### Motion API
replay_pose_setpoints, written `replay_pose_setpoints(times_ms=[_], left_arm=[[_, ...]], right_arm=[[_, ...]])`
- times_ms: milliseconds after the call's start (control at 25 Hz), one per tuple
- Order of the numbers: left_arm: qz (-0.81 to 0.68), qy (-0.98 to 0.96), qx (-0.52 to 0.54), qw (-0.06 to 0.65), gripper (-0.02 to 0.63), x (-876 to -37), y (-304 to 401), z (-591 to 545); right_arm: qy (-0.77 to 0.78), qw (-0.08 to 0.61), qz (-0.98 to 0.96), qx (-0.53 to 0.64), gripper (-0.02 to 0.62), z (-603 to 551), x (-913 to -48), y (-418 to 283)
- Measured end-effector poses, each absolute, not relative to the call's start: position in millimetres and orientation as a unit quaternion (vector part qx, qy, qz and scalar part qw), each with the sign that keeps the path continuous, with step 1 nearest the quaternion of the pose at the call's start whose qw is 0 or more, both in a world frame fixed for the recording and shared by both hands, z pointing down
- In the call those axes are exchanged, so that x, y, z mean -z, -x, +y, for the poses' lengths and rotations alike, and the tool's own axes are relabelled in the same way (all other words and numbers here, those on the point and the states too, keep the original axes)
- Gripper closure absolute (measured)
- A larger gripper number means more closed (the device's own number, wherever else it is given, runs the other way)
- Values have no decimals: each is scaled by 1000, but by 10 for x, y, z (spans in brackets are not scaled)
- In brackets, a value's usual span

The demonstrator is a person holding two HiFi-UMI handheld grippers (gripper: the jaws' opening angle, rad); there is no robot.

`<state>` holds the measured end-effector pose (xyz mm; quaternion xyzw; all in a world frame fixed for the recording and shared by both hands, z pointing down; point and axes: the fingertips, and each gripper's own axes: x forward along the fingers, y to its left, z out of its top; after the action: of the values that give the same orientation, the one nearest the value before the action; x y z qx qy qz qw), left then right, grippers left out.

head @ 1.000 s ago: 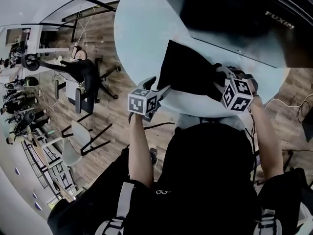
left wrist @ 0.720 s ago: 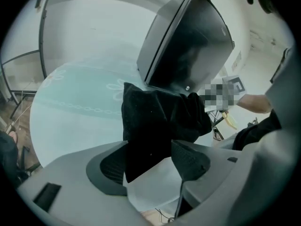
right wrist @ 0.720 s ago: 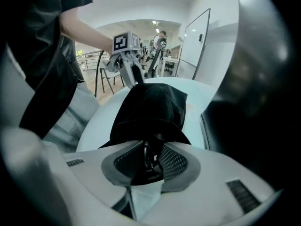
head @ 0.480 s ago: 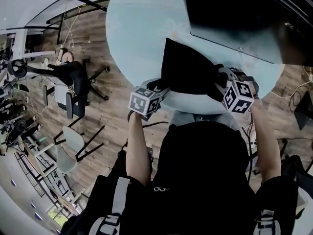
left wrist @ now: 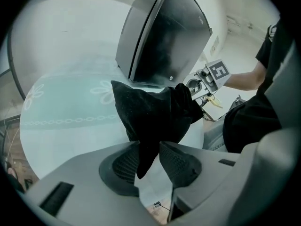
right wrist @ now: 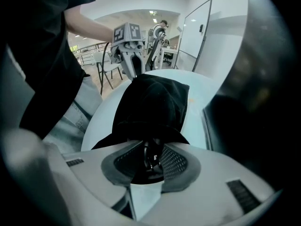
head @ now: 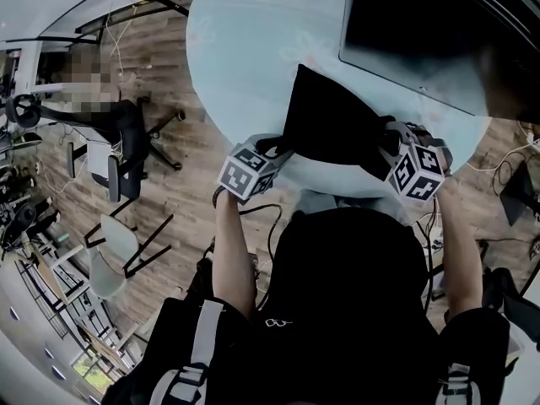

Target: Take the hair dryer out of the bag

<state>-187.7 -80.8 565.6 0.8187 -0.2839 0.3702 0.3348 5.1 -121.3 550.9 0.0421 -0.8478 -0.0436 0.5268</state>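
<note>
Black bag point(head: 333, 133) lies at the near edge of the round table point(head: 245, 49); left gripper point(head: 281, 151), jaws just closing, pinches one corner there, right gripper point(head: 386, 143) is clamped on the opposite end; hair dryer not visible.

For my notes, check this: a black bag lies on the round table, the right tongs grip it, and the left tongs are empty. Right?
Not quite. The left tongs are not empty: they have just been closing on a corner of the black bag, as the left gripper view shows. The rest stands.
</note>
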Motion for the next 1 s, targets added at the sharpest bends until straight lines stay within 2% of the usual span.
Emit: replay_pose_setpoints(times_ms=[240, 680, 1000], left_arm=[[-296, -816, -377, 323, 579, -5752, 1958, -839], [-308, -822, -387, 281, 588, -5661, 2136, -937], [-335, -823, -368, 275, 588, -5622, 2335, -1099]], right_arm=[[-49, 535, -842, 46, 483, -1195, -5455, -53], [-50, 544, -837, 23, 483, -1146, -5305, -35], [-53, 549, -834, 28, 485, -1092, -5148, -22]])
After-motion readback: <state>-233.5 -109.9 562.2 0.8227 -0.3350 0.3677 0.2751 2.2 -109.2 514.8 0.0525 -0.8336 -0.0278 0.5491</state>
